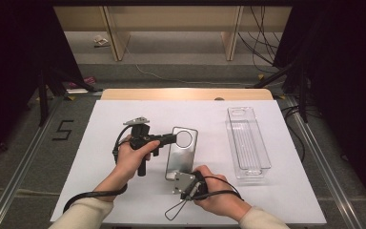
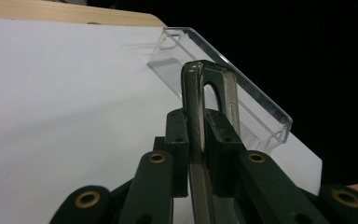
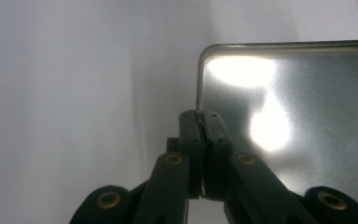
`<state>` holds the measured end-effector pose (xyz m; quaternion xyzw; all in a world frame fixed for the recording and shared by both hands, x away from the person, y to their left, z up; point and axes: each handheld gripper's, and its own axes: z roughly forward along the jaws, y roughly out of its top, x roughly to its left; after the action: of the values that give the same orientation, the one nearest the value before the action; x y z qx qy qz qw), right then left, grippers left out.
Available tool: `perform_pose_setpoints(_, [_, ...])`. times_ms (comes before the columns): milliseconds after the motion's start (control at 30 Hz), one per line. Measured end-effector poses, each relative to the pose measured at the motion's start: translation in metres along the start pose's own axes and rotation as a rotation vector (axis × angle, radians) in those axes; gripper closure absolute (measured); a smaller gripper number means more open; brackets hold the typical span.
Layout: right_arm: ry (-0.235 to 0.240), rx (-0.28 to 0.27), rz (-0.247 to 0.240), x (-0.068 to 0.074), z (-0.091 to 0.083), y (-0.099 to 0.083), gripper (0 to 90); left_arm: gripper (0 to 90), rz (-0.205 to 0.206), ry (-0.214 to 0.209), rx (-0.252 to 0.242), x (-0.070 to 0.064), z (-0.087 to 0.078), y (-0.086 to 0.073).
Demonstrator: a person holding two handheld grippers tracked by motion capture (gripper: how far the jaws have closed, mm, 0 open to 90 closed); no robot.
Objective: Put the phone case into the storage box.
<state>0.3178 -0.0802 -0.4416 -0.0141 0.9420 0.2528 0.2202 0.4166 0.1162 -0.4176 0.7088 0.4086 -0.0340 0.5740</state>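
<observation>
A silver metal plate (image 1: 182, 155) with rounded corners and a round hole near its far end sits over the middle of the white sheet (image 1: 124, 200). My left gripper (image 1: 175, 139) is shut on the plate's far left edge beside the hole. In the left gripper view the plate (image 2: 196, 79) stands edge-on, clamped in the left gripper (image 2: 198, 122). My right gripper (image 1: 175, 177) is shut on the plate's near left corner. In the right gripper view the right gripper (image 3: 200, 116) pinches the rim of the shiny plate (image 3: 298, 102).
A long clear plastic tray (image 1: 248, 143) lies on the sheet to the right, also seen past the plate as the clear tray (image 2: 256, 112). The wooden table edge (image 1: 186, 93) runs along the back. Cables trail from both grippers toward the near edge.
</observation>
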Motion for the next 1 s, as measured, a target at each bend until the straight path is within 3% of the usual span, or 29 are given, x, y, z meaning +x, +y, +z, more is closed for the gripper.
perform_pose_setpoints(267, [-0.010, -0.012, 0.034, -0.001, 0.000, -0.002, 85.1, 81.7, 0.074, 0.001, -0.025, -0.008, 0.000, 0.000])
perform_pose_setpoints(733, [-0.101, -0.124, 0.177, -0.013, -0.006, -0.010, 48.7, 81.6, 0.211, 0.050, -0.082, -0.010, -0.004, -0.001])
perform_pose_setpoints(1000, [-0.142, -0.162, 0.251, -0.019, -0.009, -0.014, 40.4, 81.6, 0.266, 0.065, -0.096, -0.011, -0.005, -0.002])
